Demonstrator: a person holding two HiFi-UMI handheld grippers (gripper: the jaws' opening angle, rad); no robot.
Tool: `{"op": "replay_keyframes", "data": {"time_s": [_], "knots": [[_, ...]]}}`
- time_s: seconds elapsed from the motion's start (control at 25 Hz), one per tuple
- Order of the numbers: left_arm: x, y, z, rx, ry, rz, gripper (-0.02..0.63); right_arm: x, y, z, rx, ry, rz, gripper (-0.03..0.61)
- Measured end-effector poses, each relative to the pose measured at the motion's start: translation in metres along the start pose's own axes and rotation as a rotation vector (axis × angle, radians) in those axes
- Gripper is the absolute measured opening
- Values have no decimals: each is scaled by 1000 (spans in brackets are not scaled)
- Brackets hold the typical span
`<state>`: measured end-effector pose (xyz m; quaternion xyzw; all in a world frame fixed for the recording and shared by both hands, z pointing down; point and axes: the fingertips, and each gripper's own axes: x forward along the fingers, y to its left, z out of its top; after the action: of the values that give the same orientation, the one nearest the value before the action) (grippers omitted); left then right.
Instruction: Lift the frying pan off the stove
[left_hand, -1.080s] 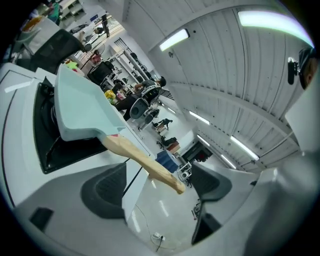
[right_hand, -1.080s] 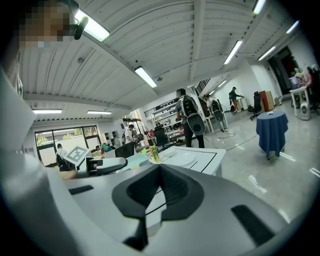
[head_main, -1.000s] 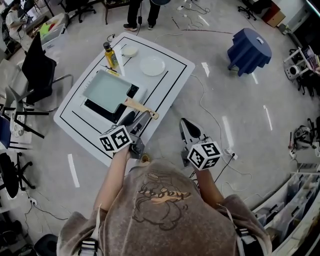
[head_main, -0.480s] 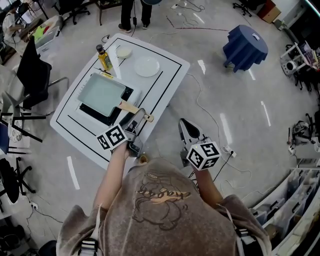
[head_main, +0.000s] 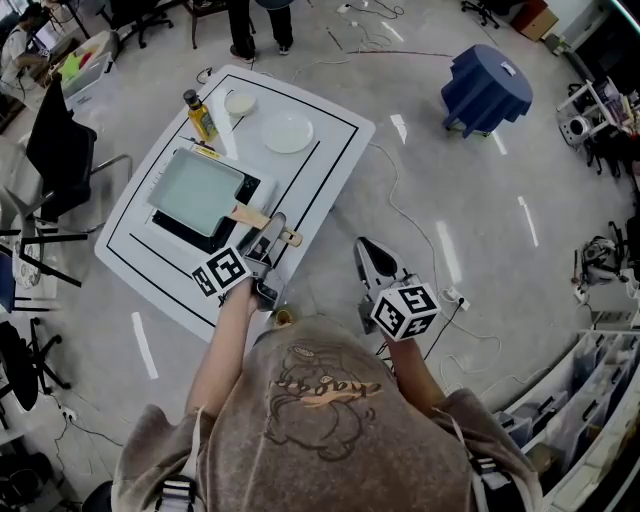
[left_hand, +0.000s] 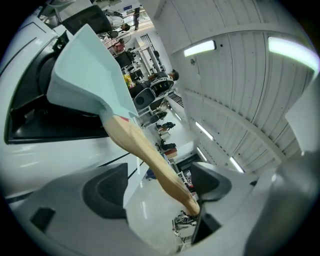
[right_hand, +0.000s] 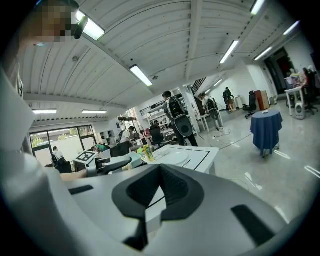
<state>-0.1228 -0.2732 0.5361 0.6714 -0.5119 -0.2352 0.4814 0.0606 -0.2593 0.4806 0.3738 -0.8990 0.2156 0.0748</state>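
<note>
Your left gripper (left_hand: 158, 187) gapes around the wooden handle (left_hand: 148, 154) of the pale-green square frying pan (head_main: 195, 187) on the black stove (head_main: 178, 228) - clench this near the tip and it tips or slips - right gripper (right_hand: 159, 194) closed, empty.

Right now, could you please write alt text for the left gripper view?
The frying pan's wooden handle lies between the left gripper's parted jaws, its tip near one jaw. The pale green pan sits on a black stove.
</note>
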Motion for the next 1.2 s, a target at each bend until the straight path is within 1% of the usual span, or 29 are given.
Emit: {"op": "replay_keyframes", "data": {"time_s": [0.24, 0.28, 0.36, 0.64, 0.84, 0.96, 1.2], "knots": [[7, 4, 3, -26, -1, 0, 388, 0, -2, -2, 1, 12, -9, 0], [8, 5, 3, -29, 0, -4, 377, -1, -3, -3, 2, 14, -12, 0], [11, 4, 4, -36, -2, -16, 325, -2, -5, -3, 2, 13, -17, 0], [19, 2, 5, -56, 0, -28, 277, -6, -11, -3, 7, 10, -34, 0], [22, -4, 7, -58, -4, -64, 214, -7, -13, -5, 6, 13, -37, 0], [23, -6, 8, -52, -9, -65, 177, -7, -13, -5, 8, 14, -37, 0], [21, -8, 8, -70, -3, -69, 153, -8, -10, -3, 5, 11, -30, 0]]}}
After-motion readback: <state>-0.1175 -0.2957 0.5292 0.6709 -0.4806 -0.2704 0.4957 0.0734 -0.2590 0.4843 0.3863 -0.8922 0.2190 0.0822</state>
